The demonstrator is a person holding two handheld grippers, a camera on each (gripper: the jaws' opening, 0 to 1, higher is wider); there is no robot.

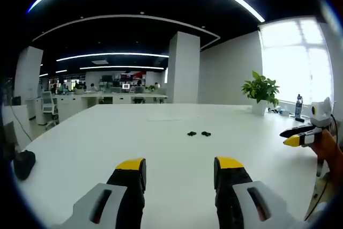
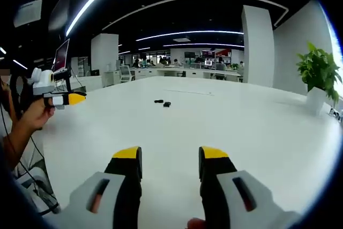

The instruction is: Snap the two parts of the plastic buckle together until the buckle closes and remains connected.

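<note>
Two small black buckle parts [image 1: 198,133], seemingly just apart, lie far off on a white table [image 1: 161,175]; left gripper [image 1: 179,171] and right gripper [image 2: 166,160] hover open, empty

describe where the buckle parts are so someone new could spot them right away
Start at the big white table and look toward its middle, well ahead of both open grippers. The buckle parts are two tiny black pieces, side by side with a small gap.

You have open white tabletop [image 1: 161,148] between both grippers and the two small black plastic buckle halves [image 1: 199,133] lying just apart mid-table. A green potted plant in a white pot [image 1: 260,92] and a dark bottle [image 1: 298,106] stand well apart, along the window-side edge.
</note>
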